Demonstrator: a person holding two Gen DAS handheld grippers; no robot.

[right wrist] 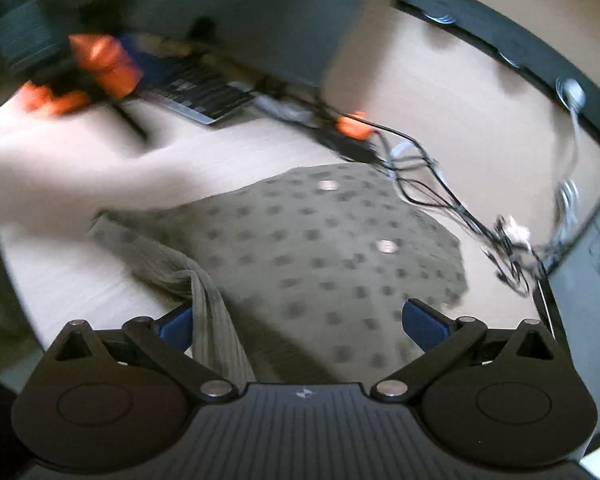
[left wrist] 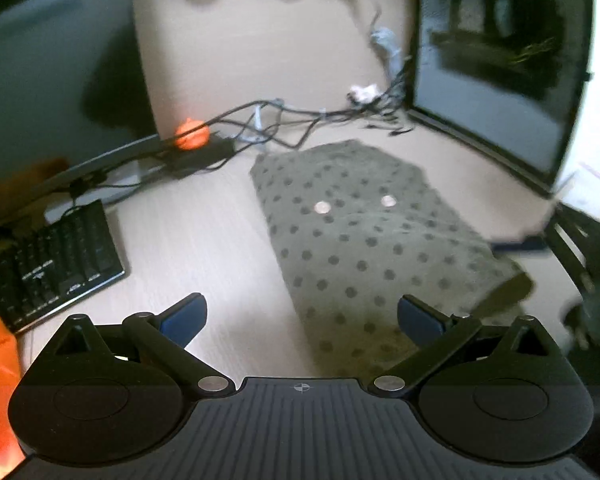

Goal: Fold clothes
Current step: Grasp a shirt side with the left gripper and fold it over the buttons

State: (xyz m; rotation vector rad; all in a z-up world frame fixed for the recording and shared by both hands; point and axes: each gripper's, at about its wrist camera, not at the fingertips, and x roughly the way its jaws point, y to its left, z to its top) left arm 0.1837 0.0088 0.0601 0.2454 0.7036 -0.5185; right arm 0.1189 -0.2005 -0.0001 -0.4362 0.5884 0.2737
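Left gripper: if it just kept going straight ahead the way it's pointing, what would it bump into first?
Most likely the dotted garment lying on the desk. The left gripper is open and empty, with the cloth's near end between its fingers. Depth is blurry, so it might touch bare desk first.

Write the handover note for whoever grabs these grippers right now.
Left gripper: open, empty, hovering over the near end of the garment.
Right gripper: open; a ribbed hem strip drapes between its fingers, not clamped.
Garment: olive, dotted, two snaps showing, lying on the desk as a rough folded rectangle, beside the keyboard and cables.
Done: apparently at least one fold.
Left: tuck in the loose hem, finish folding, square it up. Frames are blurred, so check the edges.
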